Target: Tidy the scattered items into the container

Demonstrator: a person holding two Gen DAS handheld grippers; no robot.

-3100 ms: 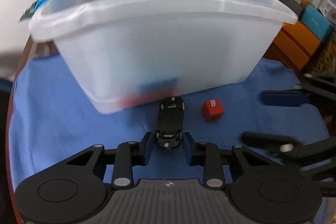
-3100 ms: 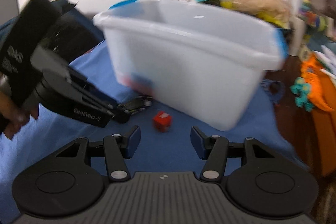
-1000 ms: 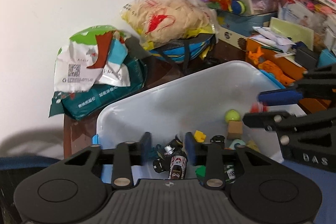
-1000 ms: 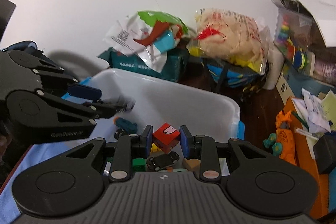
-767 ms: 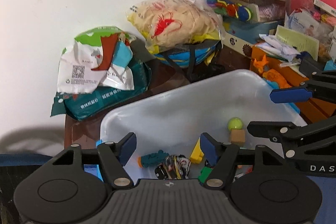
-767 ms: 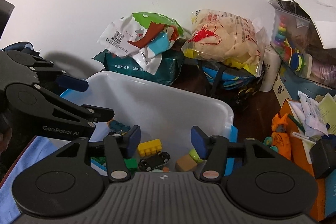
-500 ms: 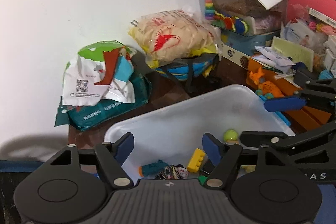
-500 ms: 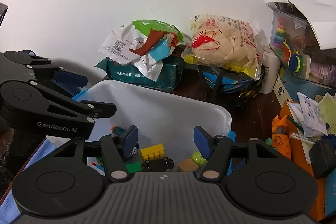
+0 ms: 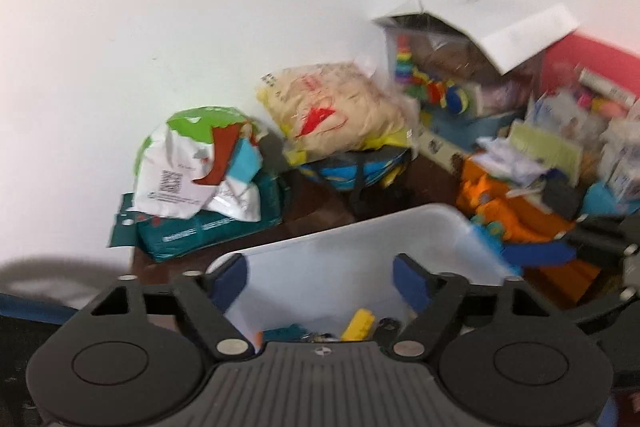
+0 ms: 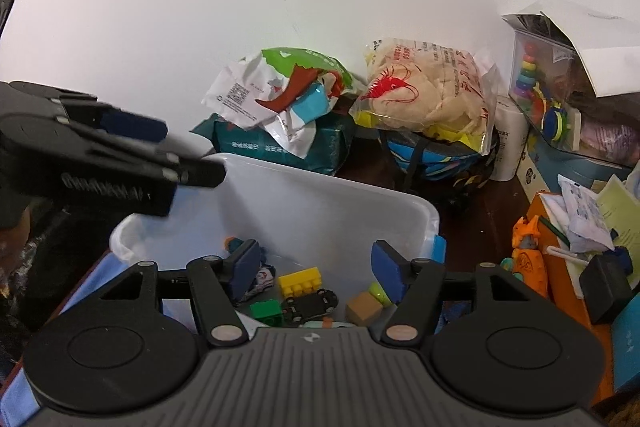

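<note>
Both toys have been dropped: the car (image 10: 308, 305) now lies in the bin (image 10: 400, 205), low in the frame. Left gripper (image 9: 320, 281) and right gripper (image 10: 314, 267) are held wide open, empty. No loose toys are seen.

Three seconds ago the black car and red cube lay on the blue cloth before the bin (image 10: 304, 195). Both grippers lifted them over it and let go. Now the left gripper (image 9: 320, 281) and right gripper (image 10: 314, 267) gape empty, and the car (image 10: 308, 305) lies inside, the cube hidden.
</note>
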